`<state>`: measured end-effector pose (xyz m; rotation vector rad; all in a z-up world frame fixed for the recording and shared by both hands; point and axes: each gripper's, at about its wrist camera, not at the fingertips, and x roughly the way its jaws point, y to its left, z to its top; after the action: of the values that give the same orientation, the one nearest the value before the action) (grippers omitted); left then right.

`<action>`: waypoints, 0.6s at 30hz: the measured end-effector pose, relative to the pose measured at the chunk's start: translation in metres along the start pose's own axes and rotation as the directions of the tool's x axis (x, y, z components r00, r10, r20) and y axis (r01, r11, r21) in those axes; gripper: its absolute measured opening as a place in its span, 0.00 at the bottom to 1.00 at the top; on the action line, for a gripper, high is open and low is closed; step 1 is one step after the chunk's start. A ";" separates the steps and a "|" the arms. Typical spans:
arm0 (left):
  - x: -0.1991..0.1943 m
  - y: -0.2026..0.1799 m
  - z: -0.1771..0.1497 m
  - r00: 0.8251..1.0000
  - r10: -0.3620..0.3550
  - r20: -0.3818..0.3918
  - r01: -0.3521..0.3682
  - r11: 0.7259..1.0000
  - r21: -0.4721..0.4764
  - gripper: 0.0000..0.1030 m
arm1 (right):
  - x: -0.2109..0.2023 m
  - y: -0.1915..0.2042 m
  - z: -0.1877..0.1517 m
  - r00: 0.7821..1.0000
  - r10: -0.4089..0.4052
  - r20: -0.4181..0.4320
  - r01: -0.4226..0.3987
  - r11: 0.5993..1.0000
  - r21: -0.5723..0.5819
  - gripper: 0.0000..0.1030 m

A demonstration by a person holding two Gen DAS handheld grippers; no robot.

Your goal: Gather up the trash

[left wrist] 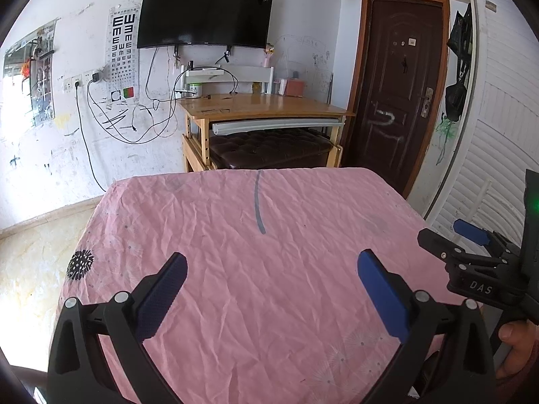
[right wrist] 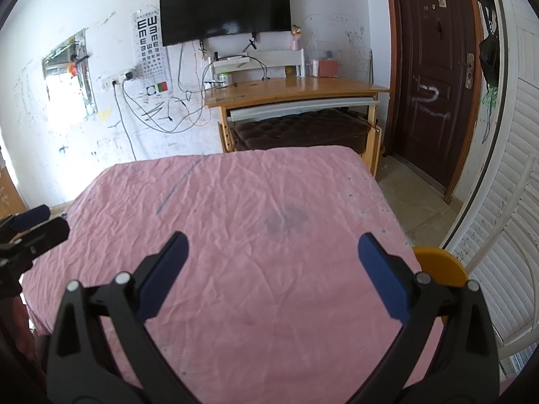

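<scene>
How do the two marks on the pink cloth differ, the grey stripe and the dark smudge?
The grey stripe is long, thin and crisp; the dark smudge is a round, blurry patch. The stripe lies toward the cloth's far edge, the smudge nearer the right gripper. Both mark the wrinkled pink cloth.

Both wrist views overlook pink tablecloth (left wrist: 269, 235), facing TV wall.

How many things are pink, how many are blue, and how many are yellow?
Pink: 1, the wrinkled pink cloth over the table
Blue: 4, flat blue pads, two on each open claw
Yellow: 1, round yellow disc beside the table
Total: 6
</scene>
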<state>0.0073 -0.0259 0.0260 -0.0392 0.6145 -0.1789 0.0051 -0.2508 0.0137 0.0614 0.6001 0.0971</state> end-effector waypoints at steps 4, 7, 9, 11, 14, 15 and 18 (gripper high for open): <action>0.002 0.000 0.000 1.000 -0.006 -0.007 0.006 1.000 -0.003 0.93 | 0.000 0.001 0.000 1.000 -0.001 0.000 0.001 1.000 0.000 0.94; 0.005 0.001 -0.001 1.000 -0.013 -0.016 0.013 1.000 -0.001 0.93 | 0.001 0.000 0.000 1.000 0.000 -0.001 0.000 1.000 0.000 0.94; 0.007 0.002 -0.002 1.000 -0.016 -0.019 0.016 1.000 0.002 0.93 | 0.001 0.001 0.000 1.000 -0.001 0.000 0.001 1.000 -0.001 0.94; 0.008 0.002 -0.002 1.000 -0.018 -0.017 0.018 1.000 0.002 0.93 | 0.000 0.002 0.000 1.000 -0.001 0.000 0.001 1.000 0.000 0.94; 0.009 0.002 -0.004 1.000 -0.016 -0.012 0.016 1.000 0.002 0.93 | 0.000 0.002 -0.001 1.000 -0.001 0.000 0.001 1.000 -0.001 0.94; 0.009 0.001 -0.004 1.000 -0.013 -0.010 0.013 1.000 0.005 0.93 | 0.000 0.002 -0.001 1.000 -0.001 0.000 0.001 1.000 0.000 0.94; 0.007 0.000 -0.006 1.000 -0.012 0.001 0.012 1.000 0.014 0.93 | 0.000 0.002 -0.001 1.000 -0.001 0.001 0.001 1.000 -0.002 0.94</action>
<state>0.0099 -0.0271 0.0174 -0.0292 0.6118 -0.1947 0.0048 -0.2487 0.0131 0.0591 0.5988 0.0964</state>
